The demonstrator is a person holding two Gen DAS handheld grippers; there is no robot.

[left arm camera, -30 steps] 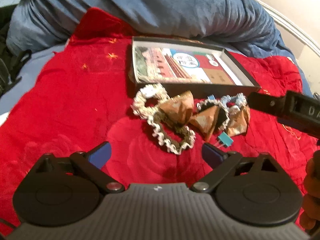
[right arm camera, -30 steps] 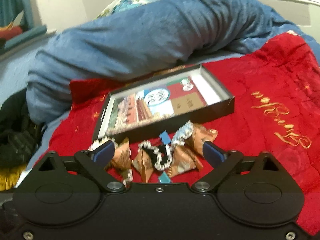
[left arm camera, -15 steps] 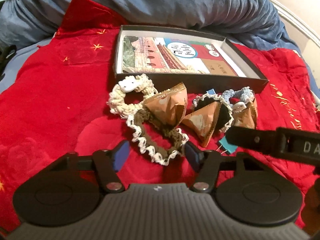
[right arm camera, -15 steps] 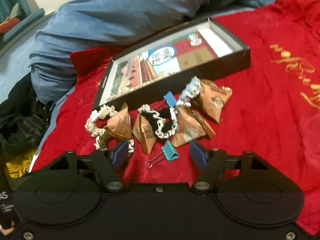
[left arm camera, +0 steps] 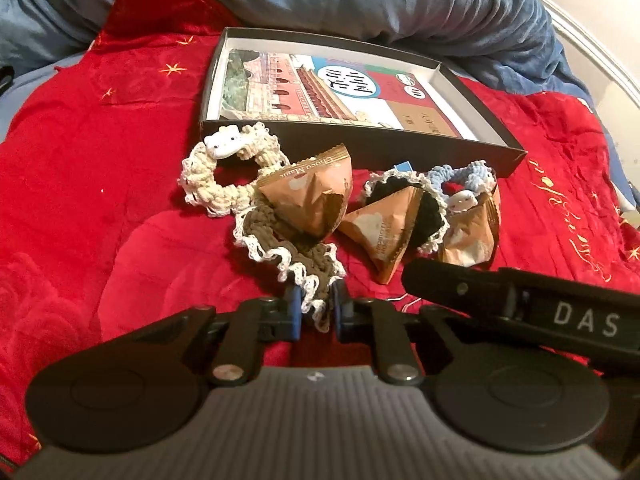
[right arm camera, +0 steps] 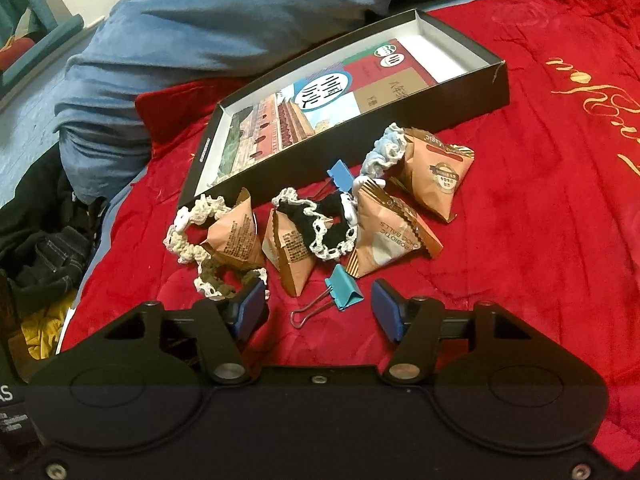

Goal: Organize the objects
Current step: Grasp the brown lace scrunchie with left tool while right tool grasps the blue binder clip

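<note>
Left tool (left arm camera: 316, 312) has come forward and clamped on the brown scrunchie (left arm camera: 288, 252)'s near frill, on the red bedspread (left arm camera: 100, 160) before the box (left arm camera: 360, 148). Right tool (right arm camera: 320, 312) spread around the teal clip (right arm camera: 344, 288). Risk: scrunchie sits under a snack packet (left arm camera: 312, 196); lifting may drag it.

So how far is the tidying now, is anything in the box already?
Nothing sorted yet: the box holds only a printed card. In hand: the left gripper is shut on the brown scrunchie. The right gripper is open around the teal binder clip. Snack packets and other scrunchies remain outside.
</note>
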